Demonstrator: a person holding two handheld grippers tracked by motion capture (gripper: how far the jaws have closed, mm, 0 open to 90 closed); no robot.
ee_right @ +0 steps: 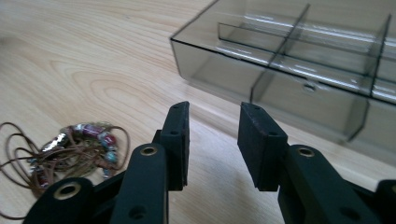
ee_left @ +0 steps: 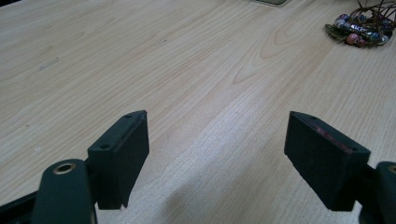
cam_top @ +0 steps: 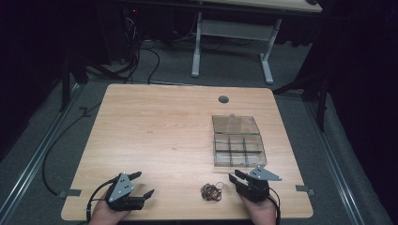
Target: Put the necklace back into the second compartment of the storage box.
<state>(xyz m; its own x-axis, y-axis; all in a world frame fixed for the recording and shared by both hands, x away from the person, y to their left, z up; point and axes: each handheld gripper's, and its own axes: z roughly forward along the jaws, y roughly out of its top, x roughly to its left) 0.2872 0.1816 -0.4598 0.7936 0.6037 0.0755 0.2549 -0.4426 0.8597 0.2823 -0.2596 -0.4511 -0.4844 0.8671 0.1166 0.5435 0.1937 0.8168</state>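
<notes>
Nearest the table's front edge, the left gripper rests with jaws spread wide, empty, well left of the beaded cord. The right gripper, jaws partly apart and empty, sits just right of the cord. Judged light, limp and tangle-prone, the cord is best pinched at its beaded cluster. Beyond the cord lies the open clear divided box, probably rigid and slippery.

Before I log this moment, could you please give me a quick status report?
Left gripper open, right gripper part open, both empty. Beaded cord loose between them. Clear compartment box open, empty. Nothing blocking.
</notes>
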